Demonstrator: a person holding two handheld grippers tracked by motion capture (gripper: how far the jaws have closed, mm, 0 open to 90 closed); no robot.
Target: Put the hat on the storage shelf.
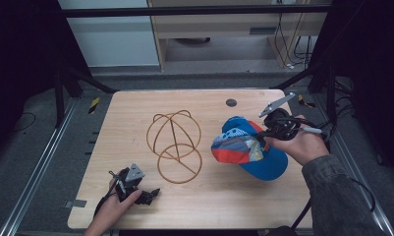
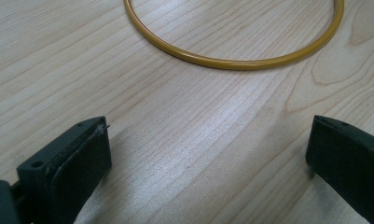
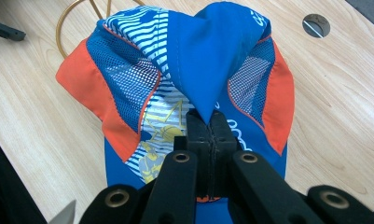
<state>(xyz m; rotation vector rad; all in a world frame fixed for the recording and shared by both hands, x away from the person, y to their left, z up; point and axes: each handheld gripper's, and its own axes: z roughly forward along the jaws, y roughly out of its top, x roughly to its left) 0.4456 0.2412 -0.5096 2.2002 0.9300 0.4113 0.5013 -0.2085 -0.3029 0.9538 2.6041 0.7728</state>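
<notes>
While your right gripper (image 3: 207,122) pinched a fold of the blue, orange and striped fabric cap (image 1: 248,147), its jaws pressed together on the cloth, the cap hung just above the light wooden table (image 1: 135,105) at about four o'clock from the bent golden wire hat stand (image 1: 174,146). You held it by the crown's peak, probably so the shell would drape open beneath and could be lowered over the stand's dome. Your left gripper (image 1: 146,195) rested on the table at seven o'clock from the stand, its jaws spread wide with nothing between them, facing the stand's base ring, seemingly ready to steady it.
</notes>
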